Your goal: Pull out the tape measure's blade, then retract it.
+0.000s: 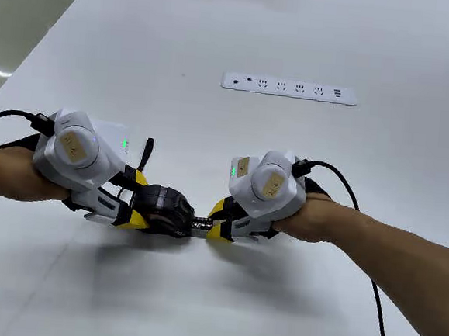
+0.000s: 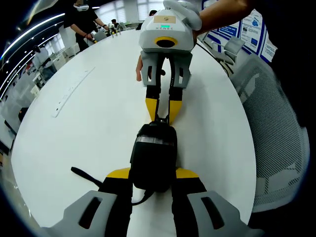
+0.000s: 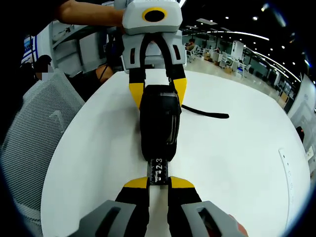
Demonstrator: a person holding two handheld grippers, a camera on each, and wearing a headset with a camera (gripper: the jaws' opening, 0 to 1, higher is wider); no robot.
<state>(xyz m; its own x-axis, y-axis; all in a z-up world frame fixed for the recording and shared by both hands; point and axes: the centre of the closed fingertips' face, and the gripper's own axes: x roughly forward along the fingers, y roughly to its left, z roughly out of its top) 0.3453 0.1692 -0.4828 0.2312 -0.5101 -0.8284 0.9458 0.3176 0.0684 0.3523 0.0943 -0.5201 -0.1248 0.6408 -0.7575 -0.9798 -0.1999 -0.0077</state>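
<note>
While left tongs (image 2: 153, 175) are clamping the tape measure (image 2: 154, 153) and right tongs (image 3: 159, 185) its blade (image 3: 159, 170), I'm needing a straight pull.

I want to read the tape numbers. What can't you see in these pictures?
- The blade tip: right gripper view, hidden between the jaws of the right gripper.
- Its numbers: head view, too small.
- The tape measure rear: left gripper view, covered by the left gripper.
- The strap: head view, partly behind the left gripper.

Head view looks down; gripper views, seemingly low, face each other, sharing the tape measure (image 2: 154, 158).
</note>
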